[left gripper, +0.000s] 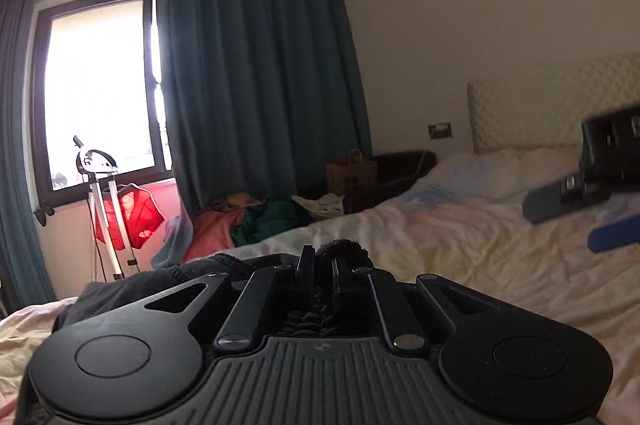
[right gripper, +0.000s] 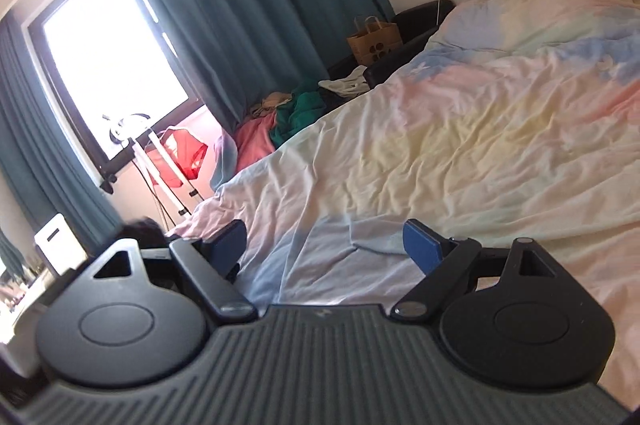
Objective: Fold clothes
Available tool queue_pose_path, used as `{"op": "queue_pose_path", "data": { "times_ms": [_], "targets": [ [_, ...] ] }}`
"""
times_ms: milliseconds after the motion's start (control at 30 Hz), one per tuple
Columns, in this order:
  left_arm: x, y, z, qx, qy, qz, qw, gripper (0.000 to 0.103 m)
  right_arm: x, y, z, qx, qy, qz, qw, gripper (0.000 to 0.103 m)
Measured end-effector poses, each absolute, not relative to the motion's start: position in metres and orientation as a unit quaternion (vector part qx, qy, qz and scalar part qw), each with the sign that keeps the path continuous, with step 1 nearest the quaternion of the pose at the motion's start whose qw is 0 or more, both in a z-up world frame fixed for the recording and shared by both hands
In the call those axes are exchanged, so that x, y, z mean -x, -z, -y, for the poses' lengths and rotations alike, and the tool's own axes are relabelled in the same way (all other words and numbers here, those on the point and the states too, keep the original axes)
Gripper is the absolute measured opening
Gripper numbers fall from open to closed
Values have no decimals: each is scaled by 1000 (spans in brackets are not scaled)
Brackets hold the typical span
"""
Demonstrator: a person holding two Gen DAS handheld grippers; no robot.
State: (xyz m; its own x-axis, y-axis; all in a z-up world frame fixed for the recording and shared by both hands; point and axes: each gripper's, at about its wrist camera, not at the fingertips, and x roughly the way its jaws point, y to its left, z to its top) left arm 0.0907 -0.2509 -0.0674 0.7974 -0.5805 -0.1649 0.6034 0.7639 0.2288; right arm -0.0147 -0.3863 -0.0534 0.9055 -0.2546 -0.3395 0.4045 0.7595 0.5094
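1. Left gripper (left gripper: 320,267): its two fingers are drawn close together and clenched on a fold of a dark garment (left gripper: 160,277). A tuft of the dark cloth stands up between and just beyond the fingertips.
2. Dark garment: it lies bunched at the near left part of the bed, directly under and to the left of the left gripper, on top of the bedcover (left gripper: 460,245). In the right wrist view only a dark blurred edge of it (right gripper: 142,227) shows, beyond the left finger of the right gripper.
3. Right gripper (right gripper: 326,245): its blue-padded fingers (right gripper: 420,245) are spread wide apart and grasp nothing. Only the bedcover (right gripper: 460,145) shows between them. In the left wrist view this gripper (left gripper: 600,185) appears blurred at the right edge, above the bed.
4. Bedcover: pastel, wrinkled, with pink, yellow and blue patches. It covers the whole bed up to a pillow (left gripper: 500,173) in front of a quilted headboard (left gripper: 540,105).
5. Surroundings beyond the bed: a pile of clothes (left gripper: 256,221) in pink and green on the floor below a teal curtain (left gripper: 256,85); a brown paper bag (left gripper: 351,173) beside it; a bright window (left gripper: 96,85) with a stand and a red item (left gripper: 128,221) in front.
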Motion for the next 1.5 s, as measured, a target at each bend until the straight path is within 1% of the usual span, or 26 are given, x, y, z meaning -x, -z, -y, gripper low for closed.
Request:
{"op": "queue_pose_path", "data": {
  "times_ms": [33,100,133,200,233,267,333,367,500,567,700,833,933,1000,1033,1167,1367,1467,1500],
  "targets": [
    [-94,82,264,-147,323,-55,933,9,16,53,391,-297,175,-125,930,87],
    [-100,113,286,-170,334,-81,924,15,17,55,401,-292,171,-131,932,87],
    [-101,124,292,-181,335,-90,920,21,16,57,405,-291,167,-138,932,87],
    [-97,141,285,-192,339,-100,916,40,13,64,413,-298,157,-158,928,87],
    [-90,141,275,-195,348,-98,912,57,11,68,416,-306,151,-167,925,87],
    [-83,141,264,-198,358,-96,908,69,10,71,418,-317,144,-174,921,87],
    [-70,142,244,-204,376,-92,899,85,6,77,422,-343,121,-182,914,87],
    [-65,138,231,-205,372,-98,900,88,3,81,423,-357,105,-185,909,87],
    [-45,121,181,-209,352,-121,904,89,-6,87,423,-385,55,-202,899,87],
    [-34,113,156,-212,342,-133,906,92,-10,87,420,-383,40,-211,898,87],
    [-14,96,105,-216,322,-156,908,93,-21,83,404,-351,16,-237,906,87],
    [-17,101,59,-164,268,-206,927,93,-48,85,389,-292,-30,-287,912,87],
    [-19,110,47,-155,265,-234,923,93,-67,102,379,-216,-13,-342,914,87],
    [-29,116,53,-168,265,-248,917,93,-78,115,373,-175,0,-374,911,87],
    [-34,120,56,-174,265,-255,913,93,-81,121,371,-170,4,-384,907,87],
    [-54,131,58,-144,245,-273,919,93,-93,144,364,-149,19,-422,894,86],
    [-83,147,53,-110,194,-287,932,92,-117,155,359,-172,31,-405,898,86],
    [-85,152,50,-111,189,-293,931,92,-131,163,340,-115,24,-409,905,86],
    [-84,154,51,-115,190,-293,930,92,-135,164,332,-92,17,-406,909,77]
  ]
}}
